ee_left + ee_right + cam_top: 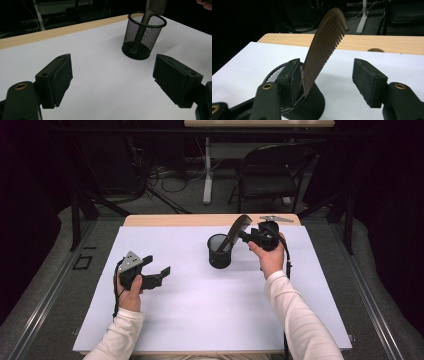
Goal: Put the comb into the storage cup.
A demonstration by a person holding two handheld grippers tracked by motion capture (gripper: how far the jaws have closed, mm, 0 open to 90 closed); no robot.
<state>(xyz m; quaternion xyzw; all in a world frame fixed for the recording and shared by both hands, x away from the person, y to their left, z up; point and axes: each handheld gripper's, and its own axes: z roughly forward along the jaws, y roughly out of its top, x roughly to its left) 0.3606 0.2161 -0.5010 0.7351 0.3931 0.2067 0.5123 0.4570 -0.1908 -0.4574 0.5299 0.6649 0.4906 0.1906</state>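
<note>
A dark room holds one table (150, 220) under one white sheet (200, 295). One mesh cup (219, 251) stands on the sheet, one comb (234, 233) leaning upright inside it. The right gripper (251, 236) is spread apart around the comb, one pad beside it. The left gripper (156, 268) hangs wide and empty.

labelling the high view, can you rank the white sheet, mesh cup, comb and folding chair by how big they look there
1. white sheet, by far the largest.
2. folding chair, though it stands farther back, so its true size is unsure.
3. mesh cup and comb: alike, too close to rank.
</note>
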